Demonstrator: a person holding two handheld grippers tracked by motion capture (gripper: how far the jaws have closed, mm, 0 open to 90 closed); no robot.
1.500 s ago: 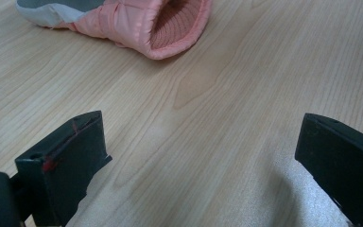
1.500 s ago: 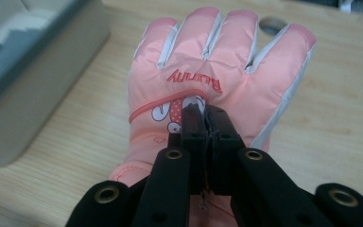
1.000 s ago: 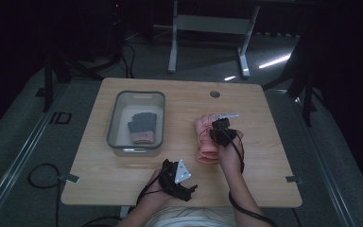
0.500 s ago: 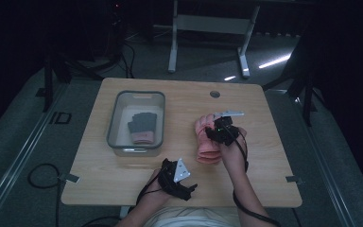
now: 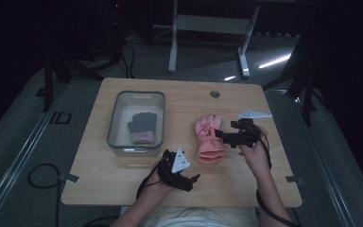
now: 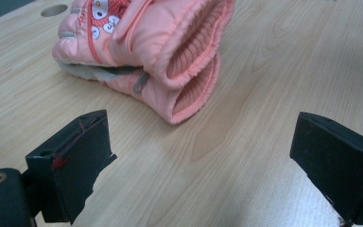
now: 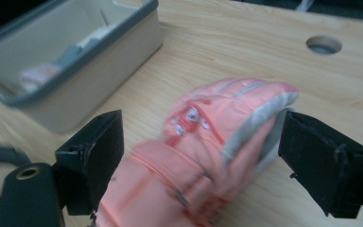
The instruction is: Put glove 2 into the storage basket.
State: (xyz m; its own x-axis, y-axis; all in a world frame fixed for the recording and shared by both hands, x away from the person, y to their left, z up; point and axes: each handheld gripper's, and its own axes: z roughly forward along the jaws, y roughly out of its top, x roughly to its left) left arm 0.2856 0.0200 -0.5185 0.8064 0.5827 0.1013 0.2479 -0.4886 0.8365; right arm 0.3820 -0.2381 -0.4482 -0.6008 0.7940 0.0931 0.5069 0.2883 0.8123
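Observation:
A pair of pink padded gloves [image 5: 209,140] lies stacked on the wooden table [image 5: 137,182], cuffs toward me. My right gripper [image 5: 220,136] is just right of them, pointing left. In the right gripper view its jaws have just been opening. They now stand wide, and the gloves [image 7: 208,142] lie blurred between them without being pressed. My left gripper [image 5: 191,181] hovers near the front edge and is open. In the left gripper view its gripper [image 6: 205,142] has bare wood between the jaws, and the gloves' ribbed cuffs [image 6: 189,61] lie ahead.
A grey plastic bin [image 5: 116,124] stands left of the pink gloves and holds a dark grey glove with a pink cuff [image 5: 142,126]. A round cable hole [image 5: 214,94] sits near the far edge. A trailing cable hangs by my right forearm.
My right gripper has opened and drawn back to the right, off the pink gloves, which stay on the table. My left gripper has lifted a little.

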